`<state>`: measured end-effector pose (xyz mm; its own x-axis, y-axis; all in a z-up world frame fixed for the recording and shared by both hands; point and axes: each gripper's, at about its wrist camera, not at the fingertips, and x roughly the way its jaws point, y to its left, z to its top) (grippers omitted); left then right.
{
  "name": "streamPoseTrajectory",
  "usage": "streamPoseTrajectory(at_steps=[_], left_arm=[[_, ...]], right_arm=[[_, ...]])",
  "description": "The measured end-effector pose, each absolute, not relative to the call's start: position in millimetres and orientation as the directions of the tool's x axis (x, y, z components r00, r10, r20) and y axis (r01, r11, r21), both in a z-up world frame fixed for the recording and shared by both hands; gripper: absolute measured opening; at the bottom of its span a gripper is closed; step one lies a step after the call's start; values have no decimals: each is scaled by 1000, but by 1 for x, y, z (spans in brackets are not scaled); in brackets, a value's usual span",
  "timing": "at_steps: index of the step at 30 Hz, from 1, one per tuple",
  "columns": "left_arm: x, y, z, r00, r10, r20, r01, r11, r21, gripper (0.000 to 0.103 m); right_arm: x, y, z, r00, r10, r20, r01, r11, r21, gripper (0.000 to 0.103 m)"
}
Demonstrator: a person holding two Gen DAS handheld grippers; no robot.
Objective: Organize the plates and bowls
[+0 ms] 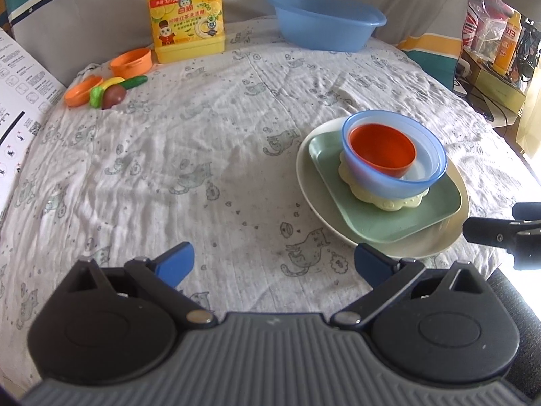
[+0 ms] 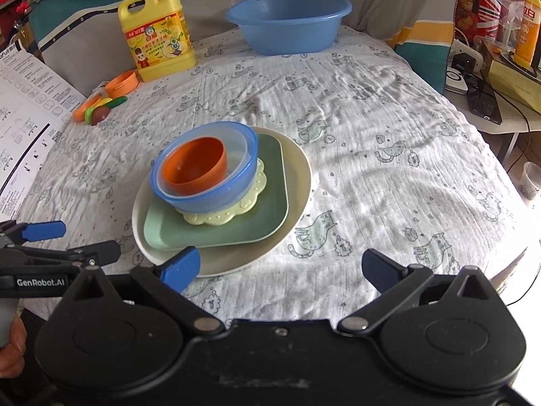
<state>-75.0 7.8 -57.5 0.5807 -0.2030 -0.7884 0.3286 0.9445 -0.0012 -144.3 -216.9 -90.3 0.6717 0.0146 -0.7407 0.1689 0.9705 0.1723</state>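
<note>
Both tools, left tool [image 1: 274, 264] and right tool [image 2: 284, 269], are spread wide and hold nothing, and the stack of plates and bowls [image 2: 216, 193] sits near the surface's front edge, closest to the right tool.

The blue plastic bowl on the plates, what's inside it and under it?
Inside the blue plastic bowl: a clear liner, an orange cup. Beneath: a pale yellow scalloped mat, middle hidden.
</note>
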Motion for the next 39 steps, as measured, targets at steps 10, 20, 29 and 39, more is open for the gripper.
streamPoseTrajectory(at_steps=[10, 20, 29, 39], left_arm=[[-73, 7, -63, 561, -217, -799, 339, 941, -18, 103], [-74, 7, -62, 571, -209, -794, 340, 940, -2, 103], [-74, 6, -62, 573, -209, -792, 348, 937, 4, 103], [-77, 5, -62, 578, -211, -788, 358, 934, 13, 103]], right_arm=[[-141, -215, -91, 664, 12, -748, 168, 972, 166, 103], [-139, -215, -90, 663, 14, -749, 160, 974, 160, 103], [-139, -214, -90, 661, 13, -750, 163, 973, 161, 103], [-139, -217, -92, 661, 17, -750, 169, 971, 170, 103]])
